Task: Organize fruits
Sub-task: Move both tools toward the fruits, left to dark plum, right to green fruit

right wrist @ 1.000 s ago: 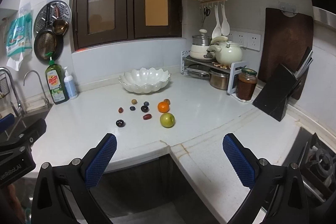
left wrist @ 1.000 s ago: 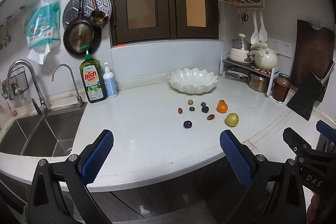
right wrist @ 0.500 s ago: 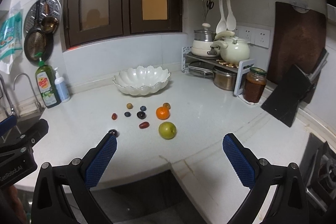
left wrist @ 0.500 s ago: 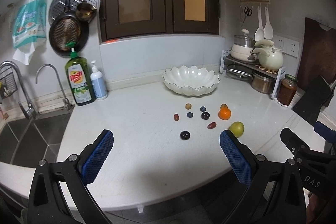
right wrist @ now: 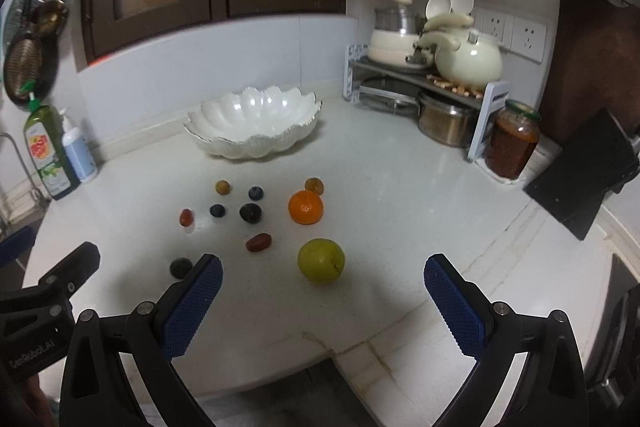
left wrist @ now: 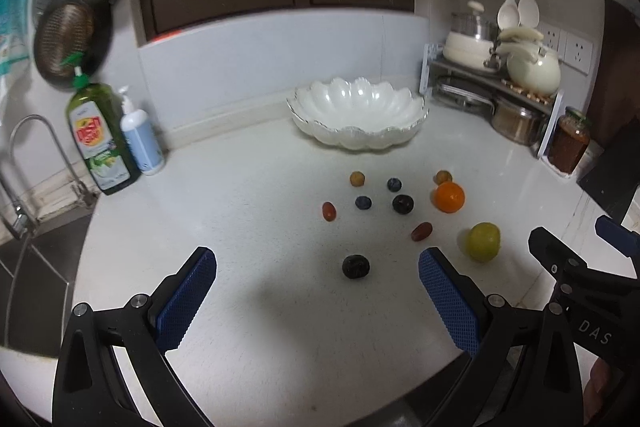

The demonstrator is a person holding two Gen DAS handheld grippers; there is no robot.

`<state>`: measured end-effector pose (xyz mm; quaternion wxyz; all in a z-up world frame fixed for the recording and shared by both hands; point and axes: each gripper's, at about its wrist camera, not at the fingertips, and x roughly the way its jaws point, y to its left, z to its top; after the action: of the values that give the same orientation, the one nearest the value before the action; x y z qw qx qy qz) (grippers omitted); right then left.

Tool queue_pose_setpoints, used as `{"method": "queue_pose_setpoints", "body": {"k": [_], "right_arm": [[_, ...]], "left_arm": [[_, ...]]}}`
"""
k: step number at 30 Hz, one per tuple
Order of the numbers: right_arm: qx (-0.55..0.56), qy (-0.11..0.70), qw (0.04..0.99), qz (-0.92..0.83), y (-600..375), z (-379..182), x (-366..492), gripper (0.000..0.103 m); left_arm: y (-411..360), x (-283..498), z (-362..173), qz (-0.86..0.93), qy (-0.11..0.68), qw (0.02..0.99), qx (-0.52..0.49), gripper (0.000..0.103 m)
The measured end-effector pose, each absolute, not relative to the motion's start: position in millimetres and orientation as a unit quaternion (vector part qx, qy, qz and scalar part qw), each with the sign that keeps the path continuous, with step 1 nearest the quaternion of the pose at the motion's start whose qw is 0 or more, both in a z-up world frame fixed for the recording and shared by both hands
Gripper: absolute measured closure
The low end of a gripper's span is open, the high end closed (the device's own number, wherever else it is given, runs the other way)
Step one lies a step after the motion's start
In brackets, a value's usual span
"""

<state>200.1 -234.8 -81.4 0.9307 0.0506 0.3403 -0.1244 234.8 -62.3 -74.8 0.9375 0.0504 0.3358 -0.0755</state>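
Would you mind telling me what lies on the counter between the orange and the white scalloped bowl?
In the right wrist view, one small brownish-yellow fruit sits just behind the orange; beyond it the counter is bare up to the white scalloped bowl.

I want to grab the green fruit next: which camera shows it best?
The right wrist view: the green fruit sits large and unobstructed, almost centred between the open right gripper's fingers. The left wrist view shows it smaller, off to the right beyond the right-hand finger.

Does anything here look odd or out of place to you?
Mainly the fruit: an orange, a green fruit and several small dark and reddish pieces lie scattered on the white counter, while the scalloped bowl behind them sits empty. Nothing looks spilled or broken.
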Motion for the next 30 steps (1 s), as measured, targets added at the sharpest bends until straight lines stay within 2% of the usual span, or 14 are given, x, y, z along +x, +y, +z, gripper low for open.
{"method": "queue_pose_setpoints", "body": {"k": [10,20,27,30], "right_arm": [[0.055,0.383,0.911,-0.143,-230.5,-111.9,243.7,0.001],[0.048,0.412,0.899,-0.143,-236.6,-132.8,265.3,0.003],[0.044,0.418,0.899,-0.122,-246.0,-147.5,277.7,0.007],[0.045,0.422,0.898,-0.121,-250.2,-153.3,280.0,0.009]], "left_arm": [[-71.8,281.7,-110.1,-0.1,0.374,0.919,0.069,0.0],[-81.2,296.8,-137.8,-0.098,0.41,0.904,0.067,0.001],[-89.4,304.3,-155.5,-0.078,0.423,0.901,0.054,0.007],[-93.3,307.8,-164.1,-0.076,0.433,0.897,0.05,0.014]]}}
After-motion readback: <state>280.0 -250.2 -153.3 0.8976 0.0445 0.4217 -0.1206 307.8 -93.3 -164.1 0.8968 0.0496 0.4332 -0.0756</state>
